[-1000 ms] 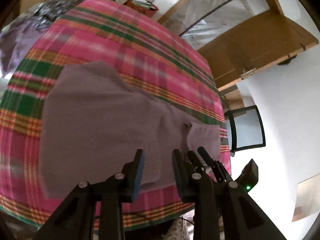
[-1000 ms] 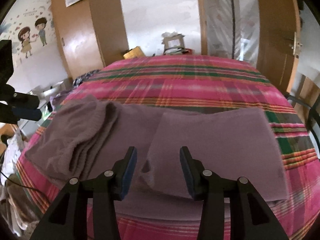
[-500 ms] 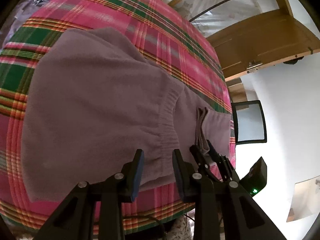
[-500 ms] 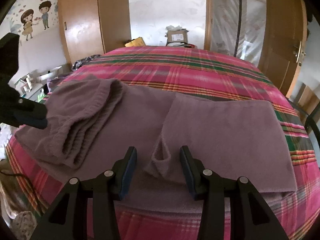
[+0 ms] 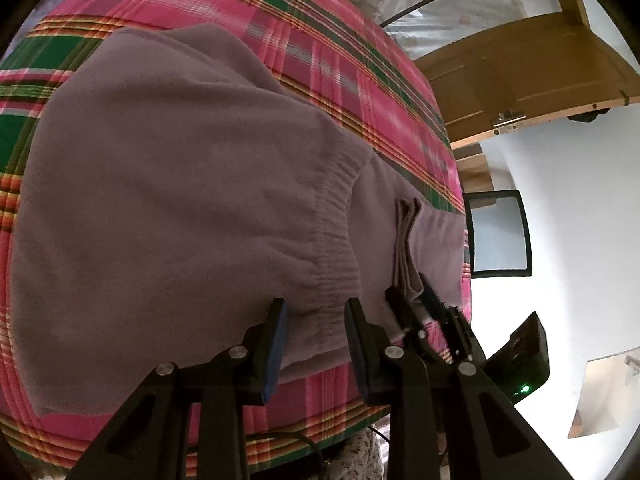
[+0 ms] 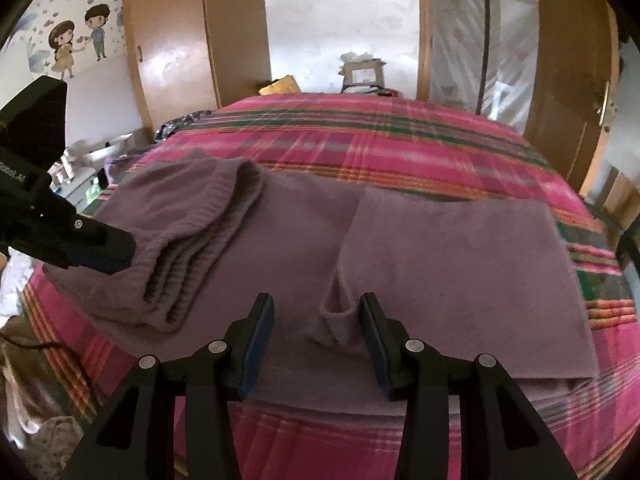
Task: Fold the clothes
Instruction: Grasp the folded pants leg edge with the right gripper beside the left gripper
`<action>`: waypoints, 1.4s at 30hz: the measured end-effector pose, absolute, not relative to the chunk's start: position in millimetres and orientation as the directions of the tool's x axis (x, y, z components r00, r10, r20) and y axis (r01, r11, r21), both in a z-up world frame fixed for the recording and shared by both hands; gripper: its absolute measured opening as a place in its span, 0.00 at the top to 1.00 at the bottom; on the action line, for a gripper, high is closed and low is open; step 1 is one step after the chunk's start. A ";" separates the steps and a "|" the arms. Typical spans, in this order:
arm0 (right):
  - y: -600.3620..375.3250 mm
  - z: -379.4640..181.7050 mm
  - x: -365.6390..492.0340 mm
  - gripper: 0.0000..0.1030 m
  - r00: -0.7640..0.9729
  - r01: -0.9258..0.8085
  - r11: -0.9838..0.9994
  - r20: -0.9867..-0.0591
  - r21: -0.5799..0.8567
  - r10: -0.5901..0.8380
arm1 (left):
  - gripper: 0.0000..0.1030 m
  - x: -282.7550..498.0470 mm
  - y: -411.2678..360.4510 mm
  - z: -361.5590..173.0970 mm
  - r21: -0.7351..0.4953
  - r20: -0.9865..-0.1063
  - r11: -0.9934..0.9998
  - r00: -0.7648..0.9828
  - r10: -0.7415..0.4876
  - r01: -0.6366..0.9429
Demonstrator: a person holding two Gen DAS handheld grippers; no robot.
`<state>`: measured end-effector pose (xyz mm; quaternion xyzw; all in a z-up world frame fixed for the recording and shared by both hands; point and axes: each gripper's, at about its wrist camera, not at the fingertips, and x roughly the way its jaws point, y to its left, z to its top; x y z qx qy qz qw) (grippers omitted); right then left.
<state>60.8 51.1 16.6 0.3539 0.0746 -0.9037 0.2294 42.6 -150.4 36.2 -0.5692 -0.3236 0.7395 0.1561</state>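
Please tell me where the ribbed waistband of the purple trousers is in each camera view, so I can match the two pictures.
Left wrist view: ribbed waistband runs down the centre to the left gripper.
Right wrist view: waistband lies left of centre, folded in layers.
Shared landmark: the plaid bedspread under the purple trousers.

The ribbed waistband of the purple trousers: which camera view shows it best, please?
The left wrist view. The ribbed waistband runs across the middle of the frame, close and sharp, down to the left gripper. In the right wrist view the waistband lies off to the left, folded in layers, partly behind the left gripper.
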 end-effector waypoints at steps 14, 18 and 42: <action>40.4 5.5 57.0 0.60 -0.672 0.446 -0.892 -0.685 -0.070 -0.282 | 0.71 41.5 -143.3 35.0 -0.670 -0.729 -0.731 -0.297 0.616 0.129; 44.1 5.3 56.7 0.67 -0.677 0.439 -0.895 -0.682 -0.074 -0.276 | 0.70 41.5 -142.5 34.5 -0.676 -0.724 -0.726 -0.298 0.622 0.125; 36.2 28.6 68.2 0.91 -0.721 0.441 -0.896 -0.618 -0.058 -0.315 | 0.70 40.6 -144.8 33.5 -0.691 -0.710 -0.714 -0.299 0.638 0.118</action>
